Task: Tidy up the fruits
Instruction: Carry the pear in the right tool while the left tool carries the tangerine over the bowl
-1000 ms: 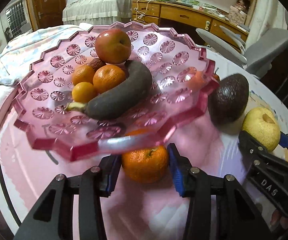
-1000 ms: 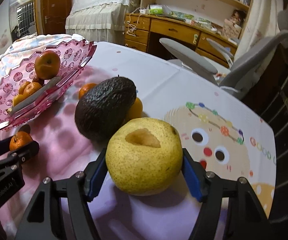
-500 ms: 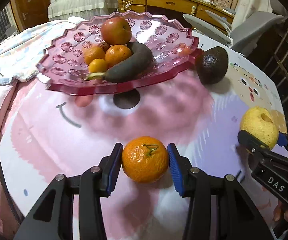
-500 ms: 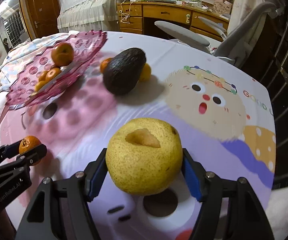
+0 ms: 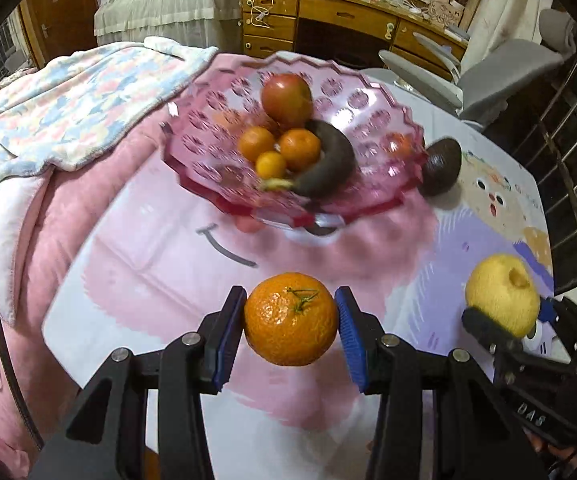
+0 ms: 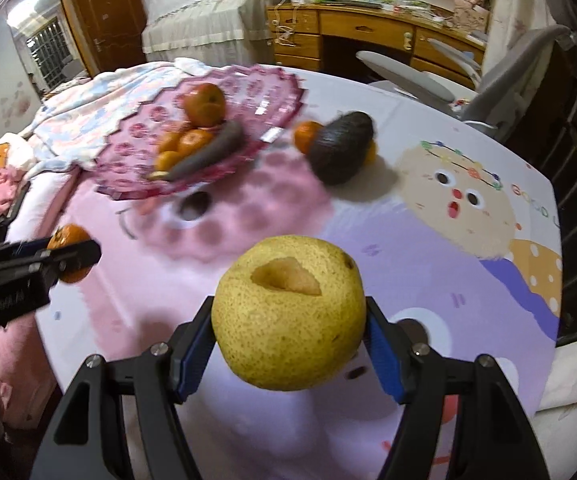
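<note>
Left gripper (image 5: 290, 320) clamps an orange (image 5: 290, 319), right gripper (image 6: 288, 320) clamps a pear (image 6: 288, 314), both clear of the table, likely bound for the pink dish (image 5: 372, 196).

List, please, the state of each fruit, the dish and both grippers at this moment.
Left gripper: jaws shut on the mandarin.
Mandarin: held, lifted off the tablecloth.
Right gripper: jaws shut on the pear.
Pear: held, lifted off the tablecloth.
Pink dish: standing on the table, holding fruit.
Apple: in the dish.
Dark banana: lying in the dish.
Avocado: on the tablecloth, beside the dish.
</note>
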`<action>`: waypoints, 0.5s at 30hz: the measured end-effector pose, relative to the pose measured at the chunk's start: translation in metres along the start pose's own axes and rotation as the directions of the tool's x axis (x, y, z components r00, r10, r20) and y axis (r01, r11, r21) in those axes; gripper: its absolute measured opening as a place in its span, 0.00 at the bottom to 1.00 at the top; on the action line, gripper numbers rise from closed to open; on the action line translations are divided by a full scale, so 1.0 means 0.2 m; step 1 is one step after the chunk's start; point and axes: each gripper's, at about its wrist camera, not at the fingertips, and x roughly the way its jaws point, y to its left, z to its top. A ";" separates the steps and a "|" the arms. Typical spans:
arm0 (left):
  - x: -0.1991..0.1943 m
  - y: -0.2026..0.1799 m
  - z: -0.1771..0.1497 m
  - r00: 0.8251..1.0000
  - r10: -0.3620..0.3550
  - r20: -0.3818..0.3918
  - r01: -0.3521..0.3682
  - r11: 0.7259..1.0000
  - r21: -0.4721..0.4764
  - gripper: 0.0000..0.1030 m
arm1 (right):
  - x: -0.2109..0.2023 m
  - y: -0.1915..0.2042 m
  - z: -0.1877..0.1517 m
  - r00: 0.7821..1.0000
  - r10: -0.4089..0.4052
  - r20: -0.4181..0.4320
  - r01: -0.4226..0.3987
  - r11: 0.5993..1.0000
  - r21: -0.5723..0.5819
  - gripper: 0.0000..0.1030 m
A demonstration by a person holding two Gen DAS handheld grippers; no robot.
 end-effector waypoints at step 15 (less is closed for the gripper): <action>-0.07 0.30 0.40 0.997 -0.072 0.008 0.070 0.989 0.127 0.43 | -0.05 0.34 0.25 1.000 -0.005 0.008 0.005 0.999 0.038 0.68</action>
